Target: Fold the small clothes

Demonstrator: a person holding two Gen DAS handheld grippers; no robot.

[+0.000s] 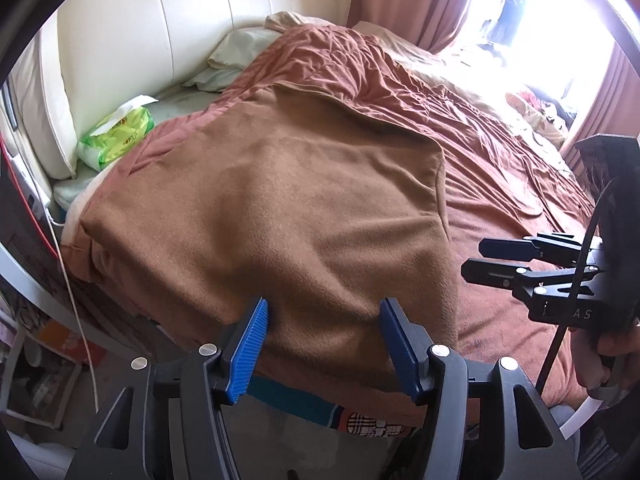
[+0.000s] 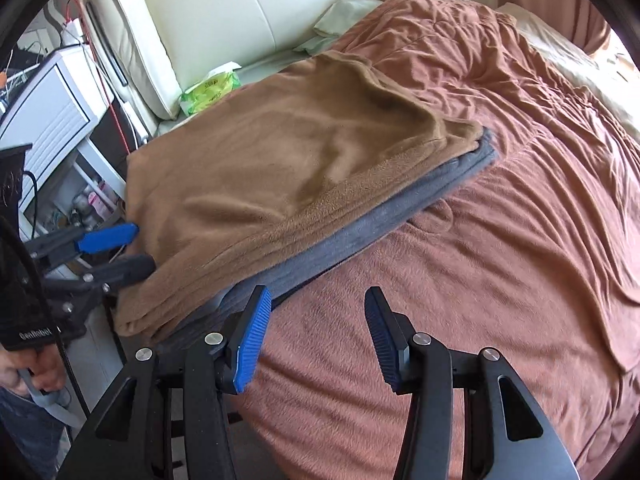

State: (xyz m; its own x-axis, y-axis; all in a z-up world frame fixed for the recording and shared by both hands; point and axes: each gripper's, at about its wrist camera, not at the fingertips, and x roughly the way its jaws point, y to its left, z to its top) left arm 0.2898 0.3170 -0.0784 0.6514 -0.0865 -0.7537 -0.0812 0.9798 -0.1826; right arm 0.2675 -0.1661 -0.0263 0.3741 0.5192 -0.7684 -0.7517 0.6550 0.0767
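Observation:
A folded brown fleece garment (image 1: 280, 208) lies on the bed's near left corner. In the right wrist view the brown garment (image 2: 288, 160) rests on a folded grey garment (image 2: 360, 232), whose edge shows along its right side. My left gripper (image 1: 325, 308) is open at the brown garment's near edge, its blue pads (image 1: 250, 344) wide apart and nothing clamped. From the right wrist camera the left gripper (image 2: 144, 247) sits at the stack's left edge. My right gripper (image 2: 318, 296) is open over the bedspread, just right of the grey edge; it appears as the right gripper (image 1: 472, 258) beside the stack.
A rust-brown bedspread (image 2: 480, 240) covers the bed. A green tissue pack (image 1: 116, 136) and pale pillows (image 1: 236, 52) lie by the cream headboard (image 1: 160, 20). A white bedside unit (image 2: 52, 108) with cables stands left. A teal patterned cloth (image 1: 296, 400) shows under the near edge.

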